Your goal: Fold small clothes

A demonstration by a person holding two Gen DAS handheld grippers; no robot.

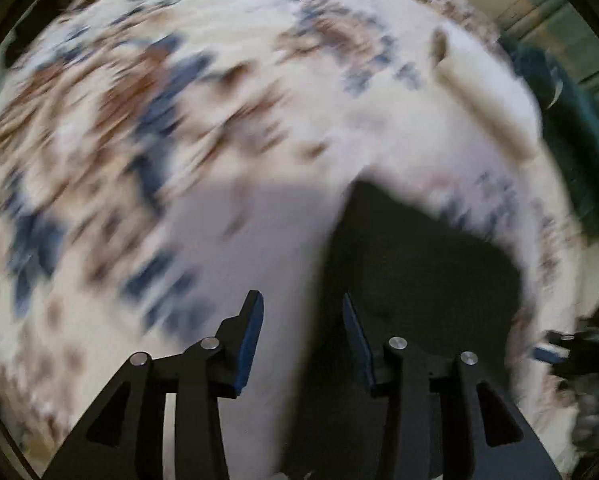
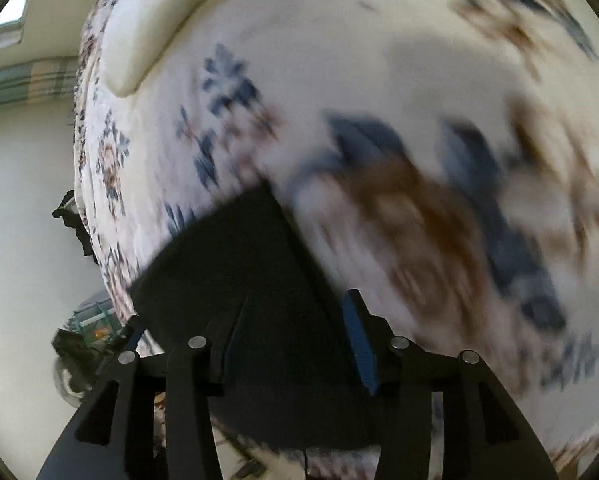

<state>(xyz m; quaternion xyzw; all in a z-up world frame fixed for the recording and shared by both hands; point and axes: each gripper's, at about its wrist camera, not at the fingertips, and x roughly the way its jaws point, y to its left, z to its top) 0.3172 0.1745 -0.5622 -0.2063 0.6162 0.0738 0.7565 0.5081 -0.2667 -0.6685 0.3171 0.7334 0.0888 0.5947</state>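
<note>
A small black garment (image 1: pixel 411 264) lies on a white bedspread with blue and brown flowers (image 1: pixel 179 120). My left gripper (image 1: pixel 303 320) is open just above the garment's left edge, its right finger over the black cloth and its left finger over the bedspread. In the right wrist view the same black garment (image 2: pixel 239 280) lies between and under the fingers of my right gripper (image 2: pixel 287 328), which is open; the left finger is partly hidden by the cloth. Both views are motion-blurred.
A cream pillow (image 1: pixel 487 104) lies on the bed, also in the right wrist view (image 2: pixel 151 12). A dark green cloth (image 1: pixel 571 140) lies at the bed's right edge. The right gripper shows at the far right (image 1: pixel 579 352). The bed edge and pale floor (image 2: pixel 23 200) are at left.
</note>
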